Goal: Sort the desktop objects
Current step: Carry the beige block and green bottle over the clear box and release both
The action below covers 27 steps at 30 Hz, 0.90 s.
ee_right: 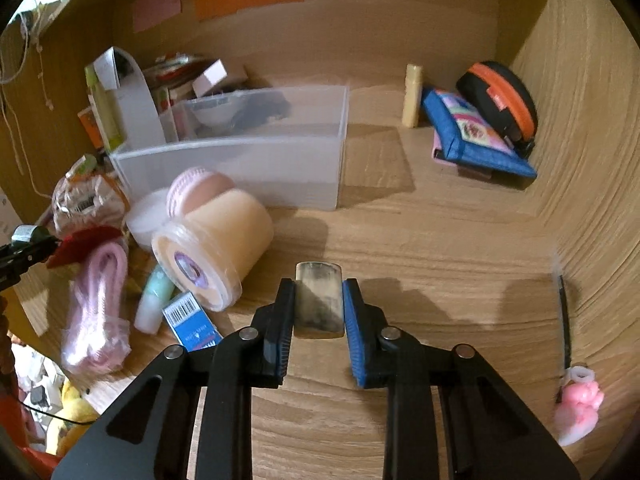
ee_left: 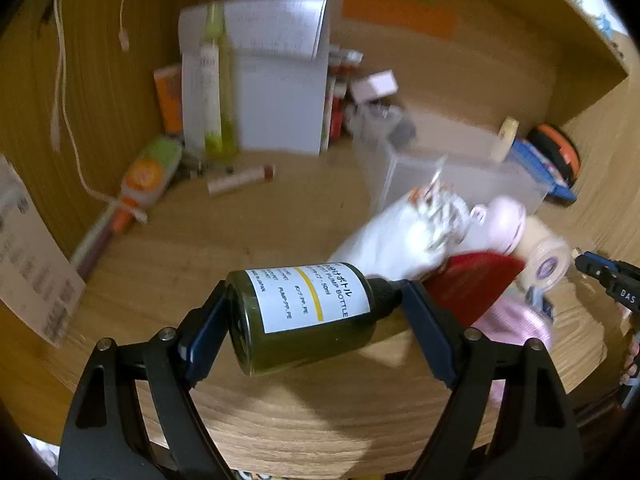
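A dark green bottle was clamped sideways in the left gripper, while a small grey block was pinched by the right gripper above the desk.

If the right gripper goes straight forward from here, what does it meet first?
Probably the translucent plastic bin, near its right corner. The right gripper, shut on a small grey block, points over bare desk toward it. Depth is unclear; it might pass just right of the bin and reach the back wall.

dark green bottle with white label, blue pouch, orange-black case
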Motion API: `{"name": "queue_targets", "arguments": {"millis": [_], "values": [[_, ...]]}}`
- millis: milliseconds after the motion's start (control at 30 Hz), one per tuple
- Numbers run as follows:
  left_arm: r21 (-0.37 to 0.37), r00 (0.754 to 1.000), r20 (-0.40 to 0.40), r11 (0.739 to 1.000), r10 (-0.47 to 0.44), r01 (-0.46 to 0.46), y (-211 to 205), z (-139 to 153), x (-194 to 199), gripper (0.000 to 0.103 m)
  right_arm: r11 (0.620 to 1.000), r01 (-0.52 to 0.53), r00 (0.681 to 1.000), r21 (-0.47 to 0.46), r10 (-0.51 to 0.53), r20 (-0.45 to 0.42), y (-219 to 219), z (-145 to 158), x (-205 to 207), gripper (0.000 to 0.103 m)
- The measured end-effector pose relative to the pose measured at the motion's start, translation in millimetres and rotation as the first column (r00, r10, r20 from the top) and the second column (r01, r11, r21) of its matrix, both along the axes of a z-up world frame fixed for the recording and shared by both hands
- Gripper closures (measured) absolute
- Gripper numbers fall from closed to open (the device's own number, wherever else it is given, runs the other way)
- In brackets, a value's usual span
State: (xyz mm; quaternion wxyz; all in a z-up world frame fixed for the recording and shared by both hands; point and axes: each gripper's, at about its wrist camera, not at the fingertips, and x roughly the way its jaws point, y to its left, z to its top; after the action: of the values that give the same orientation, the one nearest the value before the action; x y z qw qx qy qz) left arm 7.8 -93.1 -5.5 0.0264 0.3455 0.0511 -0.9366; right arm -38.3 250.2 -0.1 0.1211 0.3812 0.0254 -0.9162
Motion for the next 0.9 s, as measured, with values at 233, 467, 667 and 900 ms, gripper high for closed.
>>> {"name": "queue_targets", "arguments": {"millis": [233, 467, 667, 900], "values": [[0.002, 0.987, -0.131, 0.996, -0.09, 0.091, 16, 48, -6, 0.019, 0.999, -0.016, 0.997, -0.044, 0.013, -0.078, 2, 33, 1, 0.081], [-0.013, 0.968, -0.155, 0.98, -0.196, 0.196, 41, 77, -41, 0.018, 0.998, -0.06, 0.985, -0.029, 0.054, -0.162, -12, 67, -10, 0.081], [-0.013, 0.961, -0.121, 0.969, -0.247, 0.247, 61, 90, -79, 0.018, 0.995, -0.085, 0.982, -0.051, 0.075, -0.176, -16, 86, -35, 0.081], [0.017, 0.96, -0.003, 0.96, -0.28, 0.28, 72, 83, -139, 0.019, 0.993, -0.104, 0.987, -0.056, 0.096, -0.129, -23, 85, -81, 0.081]]}}
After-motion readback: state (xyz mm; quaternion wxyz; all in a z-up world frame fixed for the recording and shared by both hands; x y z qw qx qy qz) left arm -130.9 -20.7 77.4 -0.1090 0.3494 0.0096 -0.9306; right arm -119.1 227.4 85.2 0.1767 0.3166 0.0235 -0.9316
